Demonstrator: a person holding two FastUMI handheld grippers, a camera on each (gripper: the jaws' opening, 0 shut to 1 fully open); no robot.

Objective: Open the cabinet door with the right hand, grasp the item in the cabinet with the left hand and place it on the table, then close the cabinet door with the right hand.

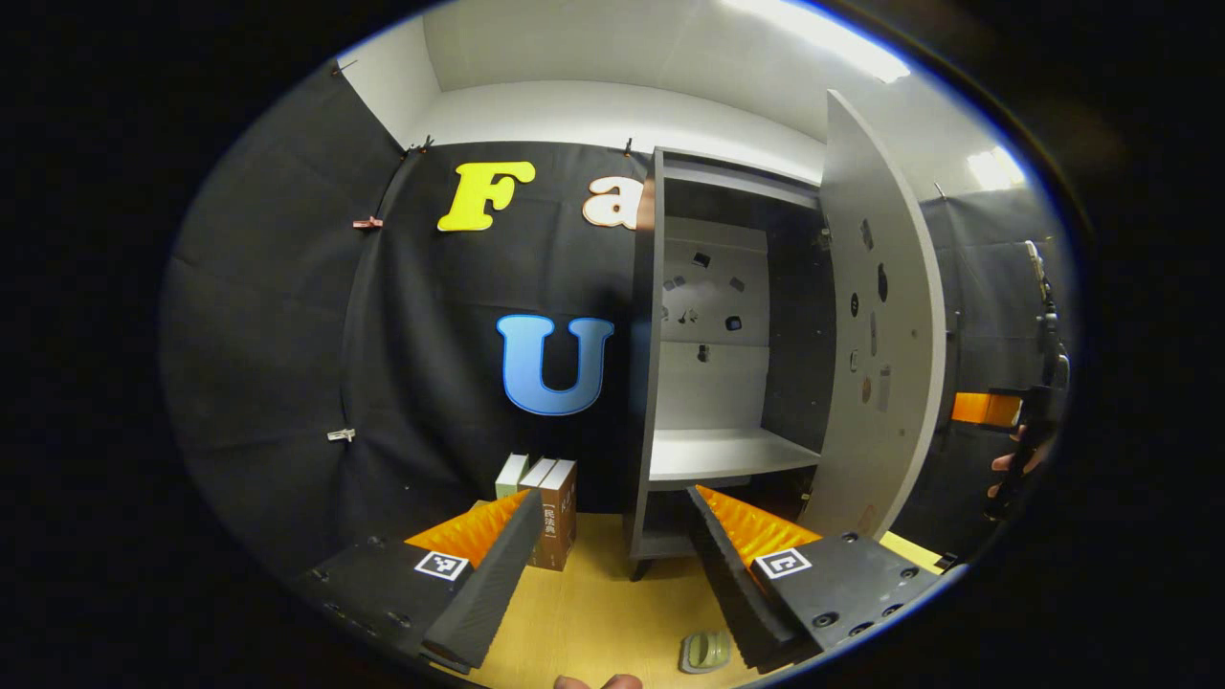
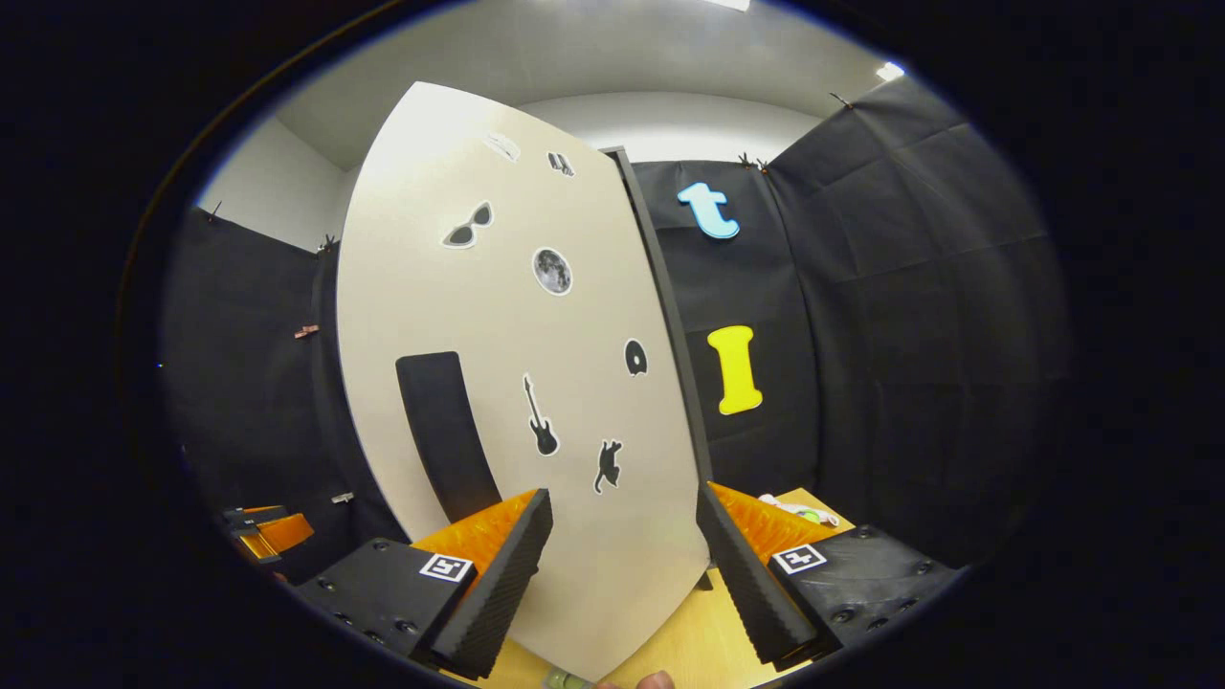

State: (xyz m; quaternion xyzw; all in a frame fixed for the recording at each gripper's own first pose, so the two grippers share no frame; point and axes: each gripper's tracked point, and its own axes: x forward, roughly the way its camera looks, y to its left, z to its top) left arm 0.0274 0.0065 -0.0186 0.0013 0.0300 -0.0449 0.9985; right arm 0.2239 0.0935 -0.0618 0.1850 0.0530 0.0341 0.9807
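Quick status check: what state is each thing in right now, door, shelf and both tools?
cabinet door: swung wide open
cabinet shelf: bare
books: upright on the table, left of the cabinet
left tool: open, holding nothing
right tool: open, facing the door

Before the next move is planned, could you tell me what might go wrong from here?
The door stands wide open and fills the space ahead of the right gripper, whose open fingers straddle its face, so a hasty push might glance off. The shelf looks bare; the left gripper may find nothing there.
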